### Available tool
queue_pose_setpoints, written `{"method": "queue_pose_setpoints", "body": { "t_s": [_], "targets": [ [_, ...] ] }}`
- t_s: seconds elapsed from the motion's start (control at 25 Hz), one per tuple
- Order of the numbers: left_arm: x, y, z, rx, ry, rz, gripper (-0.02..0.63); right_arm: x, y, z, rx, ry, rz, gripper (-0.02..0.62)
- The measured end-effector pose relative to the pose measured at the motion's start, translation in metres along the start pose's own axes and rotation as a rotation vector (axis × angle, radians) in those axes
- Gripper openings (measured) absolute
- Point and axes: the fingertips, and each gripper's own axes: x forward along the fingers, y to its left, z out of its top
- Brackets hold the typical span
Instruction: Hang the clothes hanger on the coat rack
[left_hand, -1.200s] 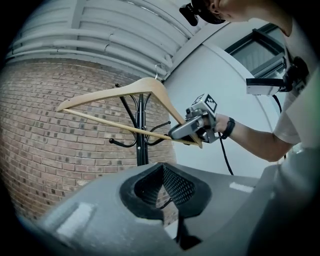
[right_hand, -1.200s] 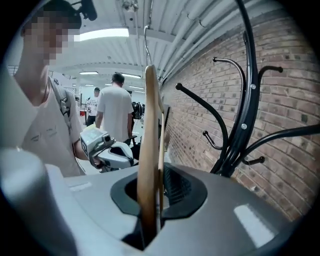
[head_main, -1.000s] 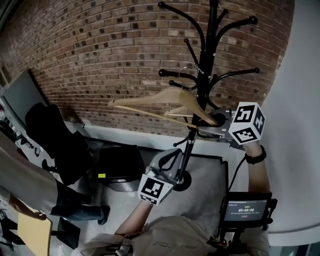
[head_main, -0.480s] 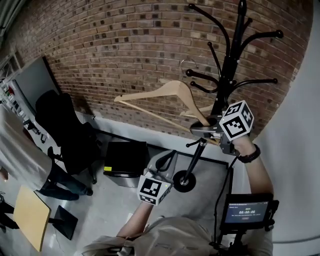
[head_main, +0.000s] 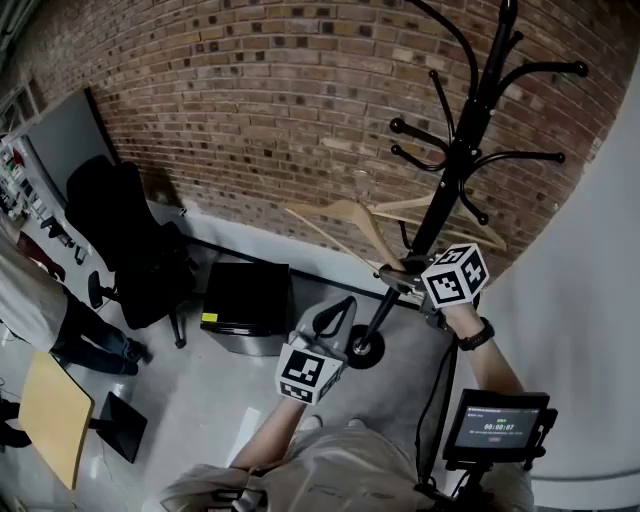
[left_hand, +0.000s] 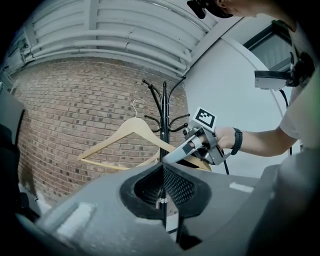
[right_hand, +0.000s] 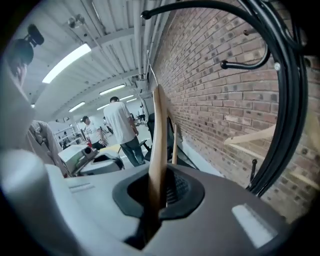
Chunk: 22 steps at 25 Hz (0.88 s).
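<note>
At one o'clock in my head view the black coat rack (head_main: 455, 165) stands against the brick wall (head_main: 230, 90), with its curved pegs fanning out from the pole. My right gripper (head_main: 395, 271) sits just at seven o'clock of that pole. Its jaws have just been closing and are now clamped on the tip of one arm of the wooden hanger (head_main: 345, 213). In the right gripper view the arm rises on edge between the pads, flat faces pressed from both sides, which I judge keeps it from twisting.

I hold it by the far end of the arm so the wire hook (left_hand: 136, 104) stays clear of my tool and can lead onto a peg. At present the hook hangs free at about ten o'clock of the rack's pole, apart from every peg, so the hanging is not yet done. The hanger also sits low against the pegs, and I reckon it needs lifting before the hook can drop over one.

A second hanger (head_main: 415, 207) shows behind the pole at mid height. It seems to be on the rack already, though I cannot see its hook.

My left gripper (left_hand: 162, 170) rests low at six o'clock, near the rack's round base (head_main: 365, 350). Its jaws are together at the tips with nothing held, and it looks level at the pole. I judge it is idle, parked where it stays out of the hanger's way.
</note>
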Motion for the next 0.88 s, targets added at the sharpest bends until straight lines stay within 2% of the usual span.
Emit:
{"method": "queue_pose_setpoints", "body": {
  "t_s": [0.12,0.44,0.56,0.64,0.8,0.88],
  "targets": [
    [-0.002,-0.006,-0.010,-0.027,0.037,-0.022,-0.002,-0.004,0.012,0.007,0.034,-0.060,0.031,0.005],
    [-0.004,-0.026,-0.008,-0.039,0.037,-0.066,-0.002,-0.050,0.030,0.079,-0.037,-0.190,-0.013,0.005],
    [-0.007,-0.031,-0.008,-0.041,0.041,-0.075,-0.002,-0.063,0.026,0.095,0.010,-0.247,0.011,0.006],
    [-0.008,-0.032,-0.004,-0.041,0.029,-0.072,-0.002,-0.062,0.023,0.092,0.044,-0.240,0.033,0.008],
    [-0.012,-0.030,-0.003,-0.040,0.017,-0.059,-0.002,-0.047,0.020,0.070,0.198,-0.249,0.149,0.006],
    [-0.013,-0.030,-0.005,-0.039,0.021,-0.056,-0.002,-0.044,0.023,0.067,0.234,-0.257,0.186,0.006]
  ]
}}
